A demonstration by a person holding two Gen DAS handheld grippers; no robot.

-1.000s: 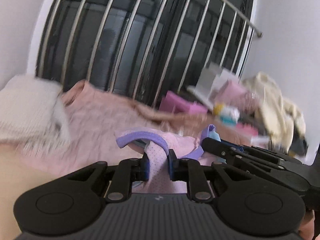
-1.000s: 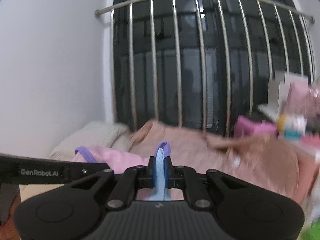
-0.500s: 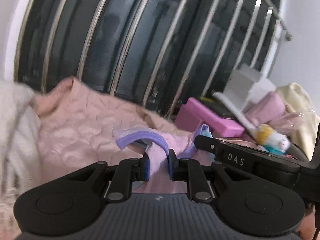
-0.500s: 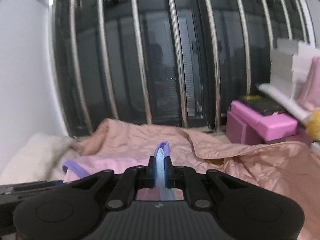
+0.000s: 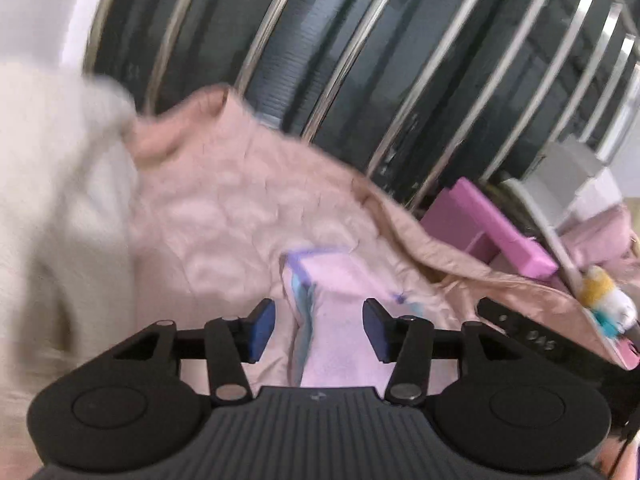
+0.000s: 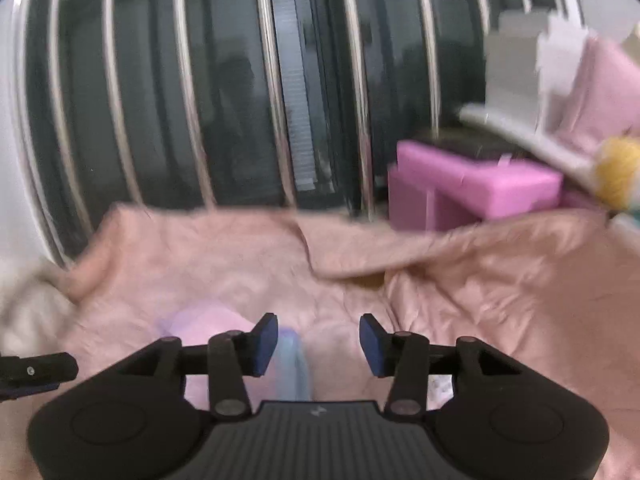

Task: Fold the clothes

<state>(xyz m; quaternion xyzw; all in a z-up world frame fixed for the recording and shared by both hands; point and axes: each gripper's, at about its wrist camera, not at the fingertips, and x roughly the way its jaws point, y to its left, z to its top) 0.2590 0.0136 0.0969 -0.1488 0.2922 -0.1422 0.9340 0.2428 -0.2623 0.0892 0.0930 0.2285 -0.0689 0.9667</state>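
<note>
A small pink garment with purple trim and a light blue edge lies folded on the pink quilted bedspread. My left gripper is open just above it, the garment lying between and below the jaws. In the right wrist view the garment shows blurred at lower left, its blue edge under my open right gripper. The right gripper's body shows at the right of the left wrist view.
A window with metal bars runs behind the bed. A cream blanket lies at the left. A magenta box, white boxes and a yellow toy crowd the right side.
Both grippers were shut on the garment's edges and held it up. Both have opened and let go, and the garment now lies on the bedspread. Both views are motion-blurred.
</note>
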